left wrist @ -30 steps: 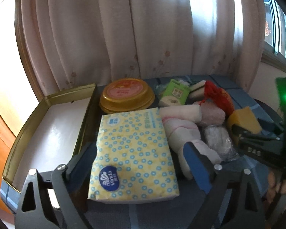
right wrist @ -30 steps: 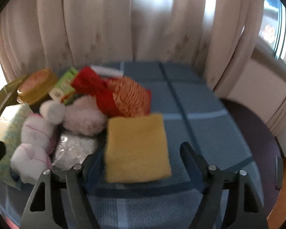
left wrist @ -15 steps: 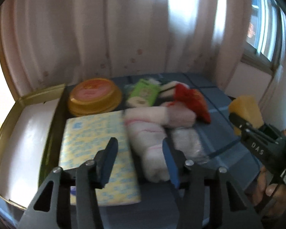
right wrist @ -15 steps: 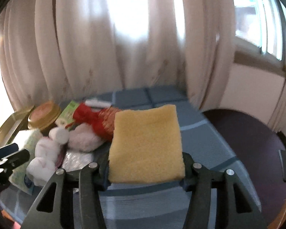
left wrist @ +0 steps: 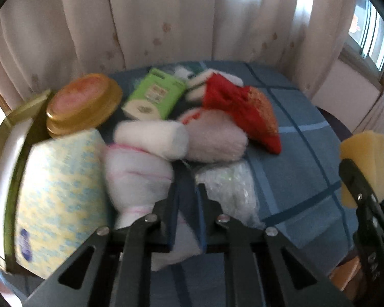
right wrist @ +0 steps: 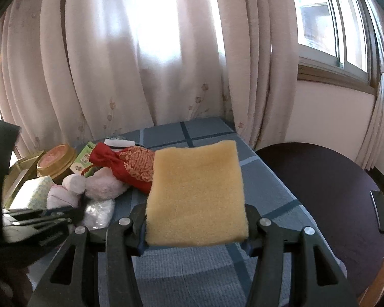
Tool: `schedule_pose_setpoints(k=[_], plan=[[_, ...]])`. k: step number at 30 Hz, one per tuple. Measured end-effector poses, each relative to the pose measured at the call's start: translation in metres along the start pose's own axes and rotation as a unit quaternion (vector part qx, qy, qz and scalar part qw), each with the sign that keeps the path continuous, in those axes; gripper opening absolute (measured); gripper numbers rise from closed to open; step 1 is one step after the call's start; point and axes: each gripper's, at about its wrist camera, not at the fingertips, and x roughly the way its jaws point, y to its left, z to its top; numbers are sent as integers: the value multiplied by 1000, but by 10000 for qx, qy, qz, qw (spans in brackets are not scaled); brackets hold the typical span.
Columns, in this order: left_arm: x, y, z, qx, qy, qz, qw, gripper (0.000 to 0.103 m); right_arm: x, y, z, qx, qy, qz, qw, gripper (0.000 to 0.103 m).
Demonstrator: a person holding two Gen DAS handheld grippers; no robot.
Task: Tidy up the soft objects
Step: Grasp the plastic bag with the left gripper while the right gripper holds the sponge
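My left gripper, bottom centre of its view, has just been closing and its jaws now pinch the tail of a soft white rolled cloth with pink stripes. My right gripper clamps a yellow sponge, a flat, coarse rectangle raised off the blue checked tablecloth. Lower left in the left view lies a dotted tissue pack; beside the cloth sits a crinkly clear bag. Mid-frame: fluffy pink plush and red drawstring pouch. Farther back: round gold tin, green packet, pleated curtain.
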Motion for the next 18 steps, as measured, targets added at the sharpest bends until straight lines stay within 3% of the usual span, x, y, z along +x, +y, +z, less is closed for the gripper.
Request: schedule_pose_setpoints(k=[3,6,11,15,18], plan=[[5,-12,-4,21,82,-135,9999,11,0,-1,1,14,-9,-1,10000,56],[14,-16,-9,137,74,317,9994,13,-1,-4,0,37,-13,-24,10000,56],[14,15,-11,-606,40,9,9982,8,1,-7,0,108,63,-50,9999,56],[15,28,-13,-874,18,-668,9939,1,-1,-5,0,154,15,-51,9999,56],[14,42,-16,-1185,-21,-1481,9818,0,-6,-3,1,162,-69,-80,9998,56]])
